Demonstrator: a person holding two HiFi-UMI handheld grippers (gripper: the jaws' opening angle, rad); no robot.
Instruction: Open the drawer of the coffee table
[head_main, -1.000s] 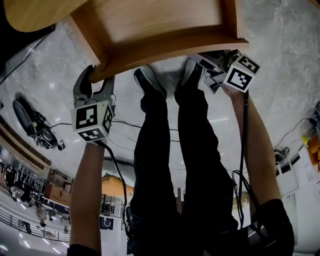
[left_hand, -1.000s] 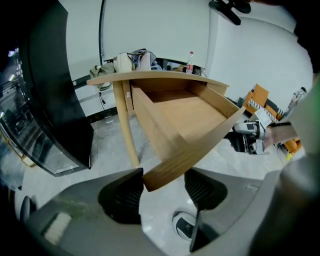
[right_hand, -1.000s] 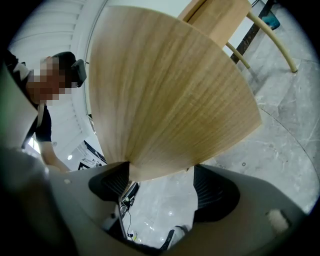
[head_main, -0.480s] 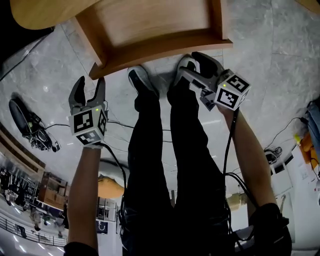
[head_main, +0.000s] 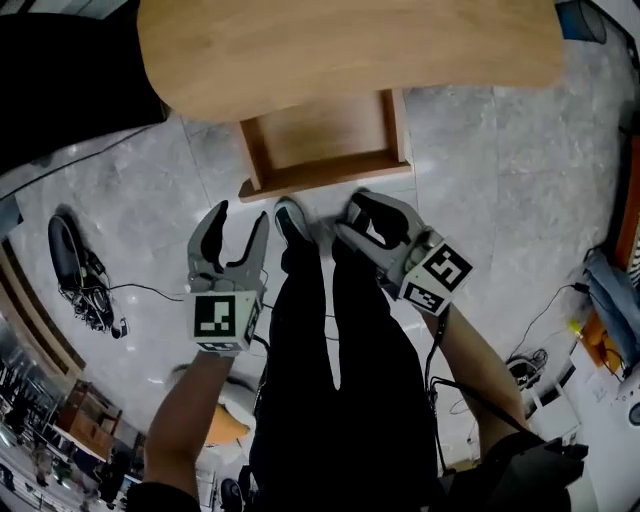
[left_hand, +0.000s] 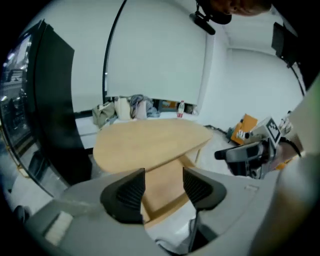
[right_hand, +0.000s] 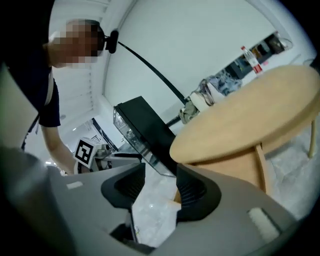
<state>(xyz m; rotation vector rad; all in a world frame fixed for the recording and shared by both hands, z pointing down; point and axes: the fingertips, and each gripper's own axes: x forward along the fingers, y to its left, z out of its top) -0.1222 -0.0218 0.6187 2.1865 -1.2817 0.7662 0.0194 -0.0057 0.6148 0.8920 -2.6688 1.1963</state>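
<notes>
The wooden coffee table (head_main: 350, 50) fills the top of the head view, and its drawer (head_main: 325, 140) stands pulled out from under the top towards me. My left gripper (head_main: 240, 215) hangs apart from the drawer front, below its left corner. Its jaws are wide and closing a little, with nothing between them. My right gripper (head_main: 347, 215) is below the drawer front's right part, its jaws closing on empty air. The left gripper view looks past that gripper (left_hand: 162, 185) at the table top (left_hand: 150, 142) and drawer (left_hand: 167, 187). In the right gripper view, the gripper (right_hand: 160, 185) faces the table top (right_hand: 250, 115).
My legs (head_main: 330, 380) and shoes stand on the marble floor just in front of the drawer. Cables and a black device (head_main: 70, 260) lie on the floor at left. A dark cabinet (right_hand: 145, 130) stands beside the table. Clutter lines the far wall (left_hand: 135, 107).
Both grippers have come away from the drawer front and risen towards the camera. The right jaws have narrowed. The whole table top now shows, with the drawer left pulled out.
</notes>
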